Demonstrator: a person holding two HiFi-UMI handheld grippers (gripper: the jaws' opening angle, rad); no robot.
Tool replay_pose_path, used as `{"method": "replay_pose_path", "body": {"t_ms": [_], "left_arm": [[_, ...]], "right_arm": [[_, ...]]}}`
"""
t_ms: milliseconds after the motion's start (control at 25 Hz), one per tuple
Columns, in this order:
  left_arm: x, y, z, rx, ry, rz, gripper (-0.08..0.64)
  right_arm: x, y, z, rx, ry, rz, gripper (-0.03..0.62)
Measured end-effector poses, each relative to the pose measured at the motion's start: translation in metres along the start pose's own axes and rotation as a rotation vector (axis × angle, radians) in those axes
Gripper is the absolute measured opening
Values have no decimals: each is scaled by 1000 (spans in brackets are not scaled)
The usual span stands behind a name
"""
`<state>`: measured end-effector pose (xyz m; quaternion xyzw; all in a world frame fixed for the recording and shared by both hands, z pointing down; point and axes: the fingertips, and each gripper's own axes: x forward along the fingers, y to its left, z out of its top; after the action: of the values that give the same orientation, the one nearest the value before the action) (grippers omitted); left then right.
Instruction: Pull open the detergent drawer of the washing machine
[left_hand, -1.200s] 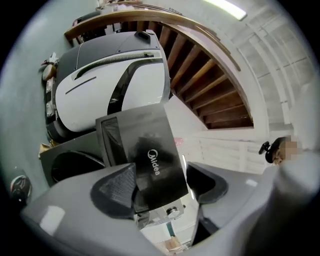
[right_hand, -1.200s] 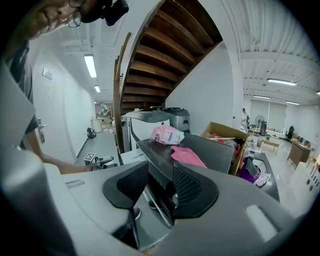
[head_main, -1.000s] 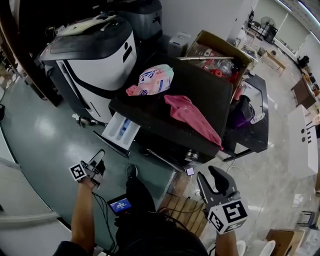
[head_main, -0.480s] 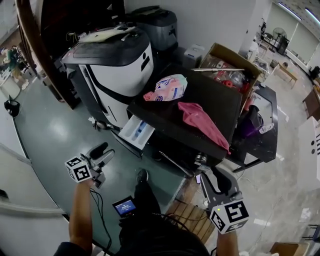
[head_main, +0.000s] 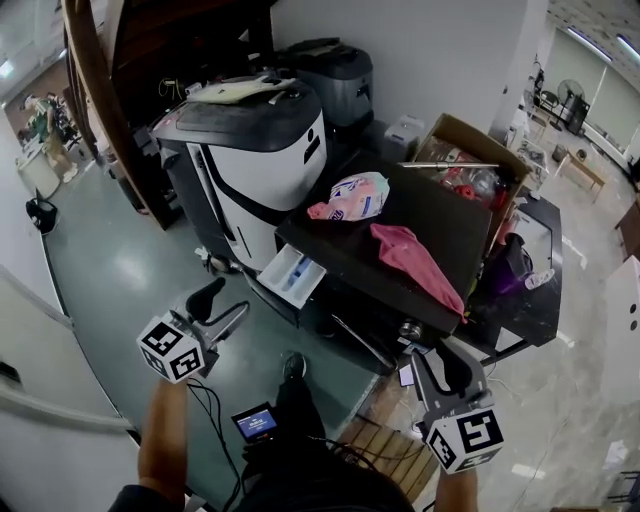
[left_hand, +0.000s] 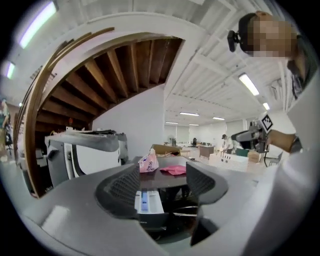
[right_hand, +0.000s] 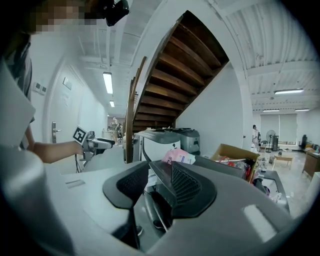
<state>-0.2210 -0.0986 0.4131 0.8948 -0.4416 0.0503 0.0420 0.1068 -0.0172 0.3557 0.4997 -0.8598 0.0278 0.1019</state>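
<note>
The white plastic detergent drawer with its blue insert (head_main: 292, 275) stands pulled well out of the front of the black-topped washing machine (head_main: 430, 225), at the front left corner under its top. It was already out a second ago and has not shifted since. What has changed is the person's stance: the head view has drawn back, and both grippers now hang clear of the machine. The left gripper (head_main: 222, 305) has lifted and points at the drawer from a distance, its jaws spread wide with nothing between them. The right gripper (head_main: 440, 360) waits near the front right corner, jaws also parted and empty. The pull looks finished, with the retreat marking the task's end rather than a fresh approach
</note>
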Motion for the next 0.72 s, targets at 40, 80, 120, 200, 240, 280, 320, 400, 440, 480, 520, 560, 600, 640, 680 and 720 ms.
{"method": "replay_pose_path", "body": {"t_ms": [40, 80, 120, 200, 240, 280, 320, 400, 440, 480, 520, 560, 600, 640, 680, 720], "left_arm": [[-4, -2, 8, 31, -9, 22, 339], [-7, -4, 15, 61, -21, 44, 339], [-11, -7, 23, 88, -34, 63, 339], [-17, -13, 37, 131, -61, 95, 337], [-19, -16, 42, 147, -73, 108, 337], [-22, -19, 46, 162, -83, 119, 334], [-24, -22, 49, 176, -90, 126, 334], [-29, -32, 54, 195, -100, 128, 330], [-30, -37, 55, 201, -103, 124, 328], [-31, -41, 56, 205, -104, 121, 328], [-32, -44, 56, 203, -105, 118, 328], [-32, -46, 55, 199, -105, 116, 328], [-31, -48, 54, 194, -105, 115, 328], [-31, -49, 53, 189, -105, 115, 327], [-31, -50, 52, 185, -105, 115, 327], [-31, -50, 51, 182, -105, 115, 327]], "right_arm": [[-1, 2, 2, -12, -3, 4, 140], [-2, 4, 3, -26, -1, 8, 140], [-3, 6, 3, -41, 3, 10, 140], [-4, 5, 1, -59, 10, 8, 140], [-5, 5, 1, -61, 10, 7, 140], [-5, 5, 2, -62, 7, 7, 138], [-6, 5, 3, -62, 4, 8, 140], [-8, 6, 5, -61, -1, 13, 138], [-10, 7, 5, -61, -3, 14, 139], [-11, 6, 6, -60, -6, 14, 140], [-13, 6, 8, -59, -8, 13, 138], [-14, 4, 9, -60, -10, 11, 138], [-16, 3, 10, -59, -11, 9, 138], [-17, 2, 9, -58, -12, 7, 138], [-18, 1, 8, -56, -11, 5, 138], [-20, -1, 6, -54, -11, 3, 138]]}}
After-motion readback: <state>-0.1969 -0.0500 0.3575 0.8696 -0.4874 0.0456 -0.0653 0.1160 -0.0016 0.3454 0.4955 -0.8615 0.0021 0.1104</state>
